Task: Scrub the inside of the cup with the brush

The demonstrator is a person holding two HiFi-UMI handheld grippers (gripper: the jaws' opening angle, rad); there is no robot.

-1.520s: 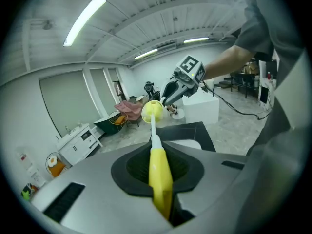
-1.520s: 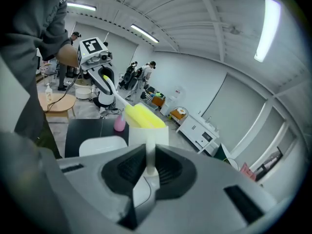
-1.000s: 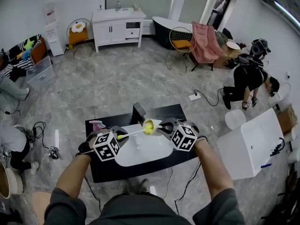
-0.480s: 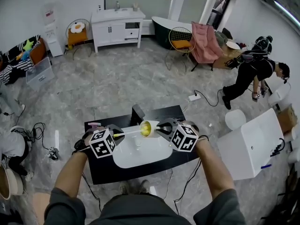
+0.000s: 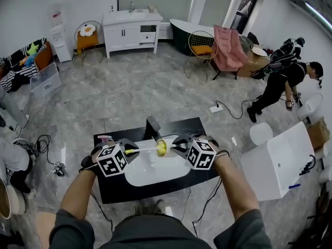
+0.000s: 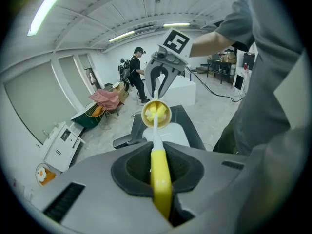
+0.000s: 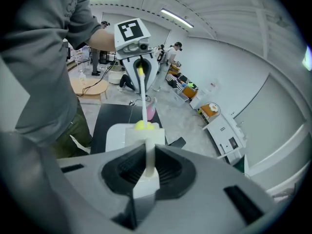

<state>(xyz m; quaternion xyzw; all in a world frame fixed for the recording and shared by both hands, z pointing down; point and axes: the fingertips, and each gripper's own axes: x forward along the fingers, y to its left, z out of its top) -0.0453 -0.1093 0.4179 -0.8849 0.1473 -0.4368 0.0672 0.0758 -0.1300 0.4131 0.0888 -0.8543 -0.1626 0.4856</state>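
Cream-white plastic cup [image 5: 162,147] with a yellow inside hangs on its side in the air, held by our right claw [image 5: 174,145]. That claw's jaws are drawn narrow and press on the cup's thin white handle [image 7: 147,165]. In the right gripper view the cup body sits just ahead of that claw's jaw tips, with its mouth turned away toward the other claw. Our left claw [image 5: 133,149] is clamped on the thick yellow plastic grip of a long-stemmed brush [image 6: 161,179], which runs forward from between its jaws. We see the brush's slim white stem reach straight ahead of the left claw into the cup's mouth, and its yellow sponge head [image 6: 156,113] sits inside the cup. The two claws point at each other with their tips apart, and the cup and the stem lie between them. Beneath both claws lies a white oval tray [image 5: 161,176] on a black rectangular table [image 5: 119,191]. A pink spray bottle [image 5: 107,138] stands on the table just beyond the left claw. Well beyond the right claw, a person in dark clothes [image 5: 284,82] bends over on the grey stone floor [image 5: 129,92].
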